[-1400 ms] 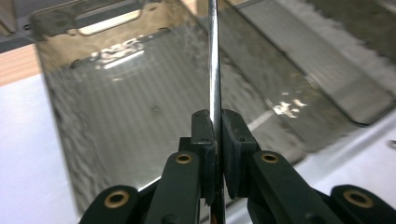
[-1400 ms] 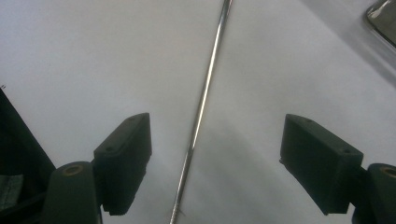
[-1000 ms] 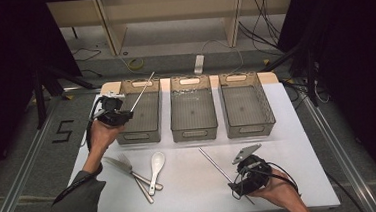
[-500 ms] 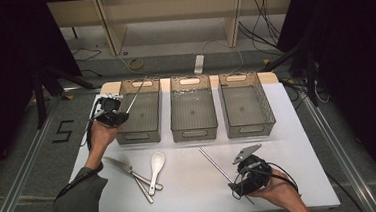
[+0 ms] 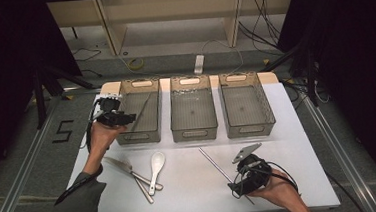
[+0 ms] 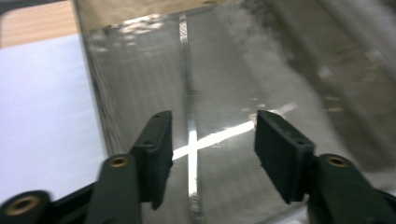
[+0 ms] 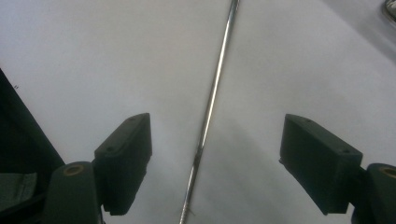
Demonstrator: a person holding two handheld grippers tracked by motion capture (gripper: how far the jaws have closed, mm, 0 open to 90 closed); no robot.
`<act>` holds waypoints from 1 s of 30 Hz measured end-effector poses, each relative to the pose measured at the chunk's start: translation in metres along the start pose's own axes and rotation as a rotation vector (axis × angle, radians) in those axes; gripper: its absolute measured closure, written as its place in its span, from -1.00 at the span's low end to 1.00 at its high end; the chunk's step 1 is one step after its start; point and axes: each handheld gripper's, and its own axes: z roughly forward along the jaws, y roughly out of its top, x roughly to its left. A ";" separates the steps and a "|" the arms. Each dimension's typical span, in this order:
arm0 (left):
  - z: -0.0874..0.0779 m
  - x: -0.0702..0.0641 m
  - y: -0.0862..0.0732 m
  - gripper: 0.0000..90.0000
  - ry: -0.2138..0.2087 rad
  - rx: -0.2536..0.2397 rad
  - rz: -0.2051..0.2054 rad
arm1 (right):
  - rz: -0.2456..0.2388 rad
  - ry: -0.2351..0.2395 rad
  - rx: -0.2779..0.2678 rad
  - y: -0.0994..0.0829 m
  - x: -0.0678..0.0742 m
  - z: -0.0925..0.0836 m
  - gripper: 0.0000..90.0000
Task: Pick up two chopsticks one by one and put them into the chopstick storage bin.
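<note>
While 2 hand-held grippers work a white table (image 5: 298, 128), a metal rod has gone into a bin.

Left gripper (image 5: 119, 118): held at the near left corner of the left bin (image 5: 140, 135); its jaws have just been opening and stand spread, with nothing pressed between the pads.

Left gripper view: the left gripper (image 6: 210, 140) looks down into the grey, see-through bin (image 6: 121, 93), where a thin metal rod (image 6: 189, 93) lies along the floor, below the gap between the jaws and free of both.

Rod in bin: seen from the high view, the rod (image 5: 143, 108) lies slanted inside the left bin.

Right gripper (image 5: 237, 187): low over the table's near right part, jaws spread wide, pinching nothing.

Second rod (image 5: 215, 161): flat on the table, running from near the middle bin (image 5: 194, 131) toward the right gripper; in the right gripper view this rod (image 7: 212, 100) lies between the open jaws of the right gripper (image 7: 215, 163), clear of both pads.

Bins: 3 in a row at the table's far side, with the right bin (image 5: 250, 127) beside the middle one.

Cutlery: a white spoon (image 5: 155, 168) and a knife (image 5: 122, 165) lie near the left front, with another metal handle crossing under them.
</note>
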 end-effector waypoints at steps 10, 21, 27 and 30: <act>-0.027 -0.037 -0.033 -0.41 -0.160 -0.070 0.071 | 0.031 -0.008 0.096 0.011 -0.004 0.003 -0.23; -0.053 -0.064 -0.066 -0.56 -0.214 -0.178 0.120 | -0.014 -0.013 0.194 0.040 0.000 0.019 0.01; -0.066 -0.075 -0.073 -0.62 -0.298 -0.210 0.110 | -0.023 -0.013 0.241 0.048 -0.003 0.030 0.15; -0.068 -0.079 -0.078 -0.63 -0.304 -0.226 0.123 | -0.029 -0.016 0.255 0.049 -0.003 0.033 0.22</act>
